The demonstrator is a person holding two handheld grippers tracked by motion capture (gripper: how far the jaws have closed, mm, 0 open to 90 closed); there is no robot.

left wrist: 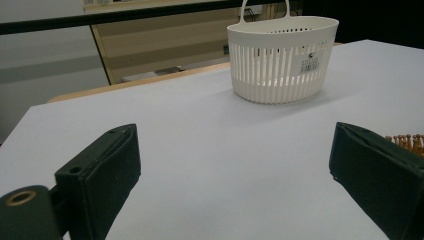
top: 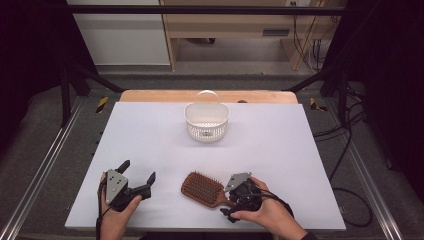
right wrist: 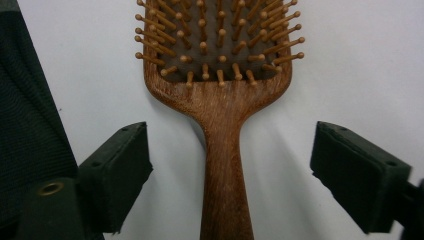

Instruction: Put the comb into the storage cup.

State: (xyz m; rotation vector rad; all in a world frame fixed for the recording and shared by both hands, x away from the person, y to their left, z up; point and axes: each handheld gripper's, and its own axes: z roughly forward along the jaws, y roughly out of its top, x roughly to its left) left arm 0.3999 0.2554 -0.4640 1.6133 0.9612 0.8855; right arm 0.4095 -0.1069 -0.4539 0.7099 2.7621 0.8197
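Observation:
A brown wooden paddle hairbrush (top: pixel 202 188) lies bristles-up near the table's front edge, its handle pointing toward the person. My right gripper (top: pixel 231 200) hovers over that handle (right wrist: pixel 222 165), open, one jaw on each side and neither touching it. The brush's bristled head (right wrist: pixel 217 35) fills the top of the right gripper view. My left gripper (top: pixel 137 171) rests at the front left of the table, open, nothing between its jaws. A white slotted plastic basket (top: pixel 206 120) with a loop handle stands upright at the table's middle back, also ahead in the left gripper view as the basket (left wrist: pixel 282 60).
The white tabletop (top: pixel 150 135) spreads between the grippers and the basket. Brush bristles (left wrist: pixel 407 142) peek in at the right of the left gripper view. Metal rails run along both table sides, and cables (top: pixel 350 150) trail on the floor at right.

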